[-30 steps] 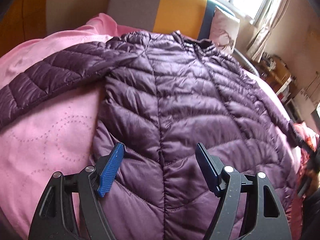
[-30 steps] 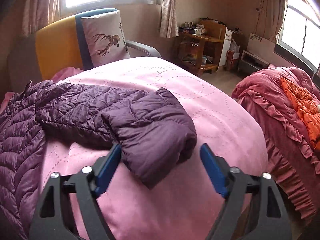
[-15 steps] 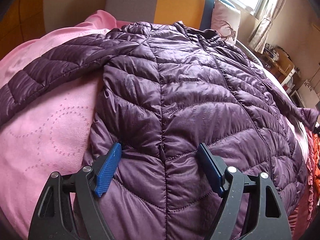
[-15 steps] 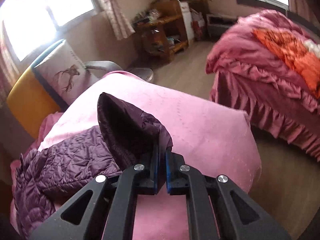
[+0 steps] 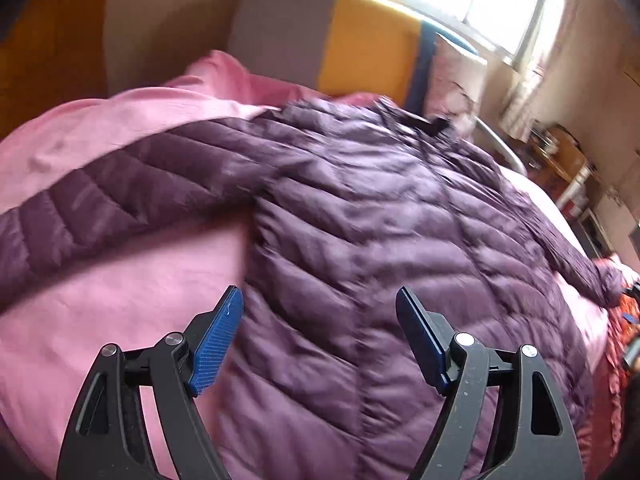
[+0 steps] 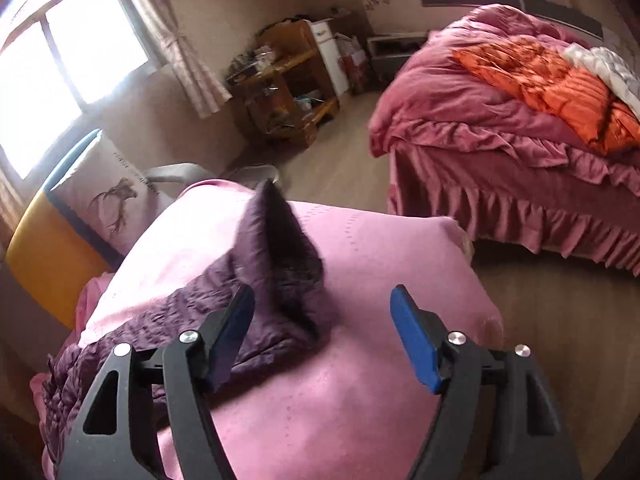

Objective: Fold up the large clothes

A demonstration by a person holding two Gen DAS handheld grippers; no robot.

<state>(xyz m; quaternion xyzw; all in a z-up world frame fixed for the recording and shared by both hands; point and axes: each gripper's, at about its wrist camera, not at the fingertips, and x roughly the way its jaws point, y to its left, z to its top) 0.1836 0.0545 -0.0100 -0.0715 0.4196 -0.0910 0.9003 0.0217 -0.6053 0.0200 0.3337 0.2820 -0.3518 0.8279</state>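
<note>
The quilted purple puffer jacket (image 5: 360, 248) lies spread on the pink dotted bedspread (image 5: 120, 312), its body directly ahead of the left tongs (image 5: 320, 336), whose blue-padded jaws stand wide apart above the hem, grasping nothing. The right tongs (image 6: 322, 334) are also released, jaws spread, with the jacket's cuffed sleeve end (image 6: 280, 264) standing up just ahead, between them and slightly left.

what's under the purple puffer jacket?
The purple puffer jacket lies spread on a pink bedspread, visible around its body and sleeve. What lies directly beneath the jacket is covered.
</note>
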